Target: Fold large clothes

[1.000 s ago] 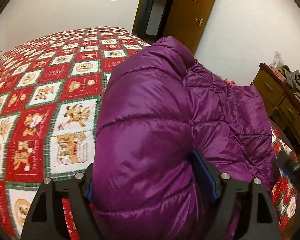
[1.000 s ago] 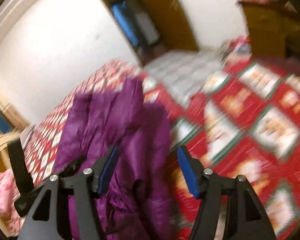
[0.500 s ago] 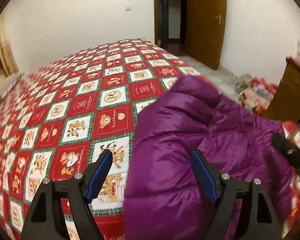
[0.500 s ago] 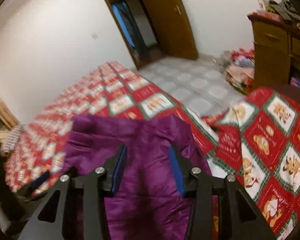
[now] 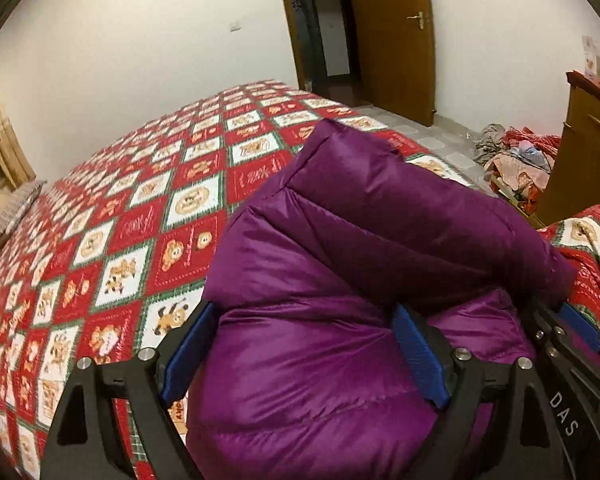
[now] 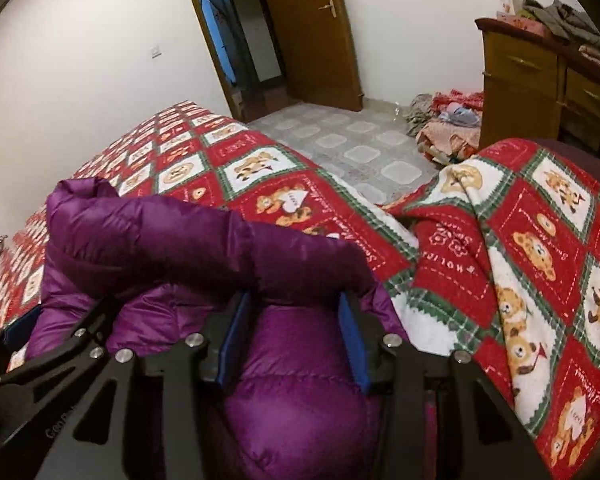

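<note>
Puffy purple jacket (image 5: 340,320) is bunched on the bed (image 5: 140,208); slippery, light, best pinched at seams. Left gripper (image 5: 300,356) fingers are opening around it, right gripper (image 6: 292,340) at 3 o'clock is clamped on a fold.

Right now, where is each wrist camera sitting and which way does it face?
Left wrist: behind the left gripper, looking down over the purple down jacket between its opening jaws; right gripper at the frame's right.
Right wrist: behind the right gripper, pads clamping a jacket fold.
Shared: jacket, teddy-bear bedspread, wooden door, dresser.
</note>
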`<control>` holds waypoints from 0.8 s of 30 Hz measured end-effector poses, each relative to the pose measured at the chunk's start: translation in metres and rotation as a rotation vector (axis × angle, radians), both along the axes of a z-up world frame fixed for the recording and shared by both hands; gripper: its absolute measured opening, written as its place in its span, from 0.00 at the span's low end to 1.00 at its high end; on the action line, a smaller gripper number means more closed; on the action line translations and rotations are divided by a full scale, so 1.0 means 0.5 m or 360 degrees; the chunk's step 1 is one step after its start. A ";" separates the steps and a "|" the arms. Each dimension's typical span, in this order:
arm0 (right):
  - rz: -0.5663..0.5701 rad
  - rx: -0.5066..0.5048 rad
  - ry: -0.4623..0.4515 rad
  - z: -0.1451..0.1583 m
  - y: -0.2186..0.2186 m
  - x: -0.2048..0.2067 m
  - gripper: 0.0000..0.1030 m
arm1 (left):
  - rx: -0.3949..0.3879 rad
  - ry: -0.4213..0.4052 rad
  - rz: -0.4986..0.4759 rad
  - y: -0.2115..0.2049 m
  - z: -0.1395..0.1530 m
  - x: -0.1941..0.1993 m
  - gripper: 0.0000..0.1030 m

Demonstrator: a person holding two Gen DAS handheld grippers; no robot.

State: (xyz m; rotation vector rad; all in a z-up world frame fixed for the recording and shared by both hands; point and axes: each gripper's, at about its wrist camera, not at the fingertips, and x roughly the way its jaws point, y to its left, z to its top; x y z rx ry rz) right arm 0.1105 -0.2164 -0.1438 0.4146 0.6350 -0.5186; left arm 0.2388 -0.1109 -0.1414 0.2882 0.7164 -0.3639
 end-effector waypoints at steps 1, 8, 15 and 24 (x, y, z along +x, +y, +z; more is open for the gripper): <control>-0.0003 -0.0011 0.0003 0.000 0.002 0.003 0.46 | 0.0013 0.0004 -0.0001 -0.003 -0.002 0.000 0.88; 0.0065 0.0050 0.0023 0.030 0.009 -0.031 0.49 | 0.0016 -0.0010 -0.0102 0.047 0.042 -0.060 0.88; 0.0045 -0.0075 -0.0195 0.134 0.097 -0.241 0.87 | 0.0046 -0.0075 -0.0217 0.143 0.088 -0.184 0.88; 0.0094 -0.0058 -0.0175 0.130 0.181 -0.364 0.87 | -0.0065 -0.0018 -0.0126 0.248 0.117 -0.313 0.88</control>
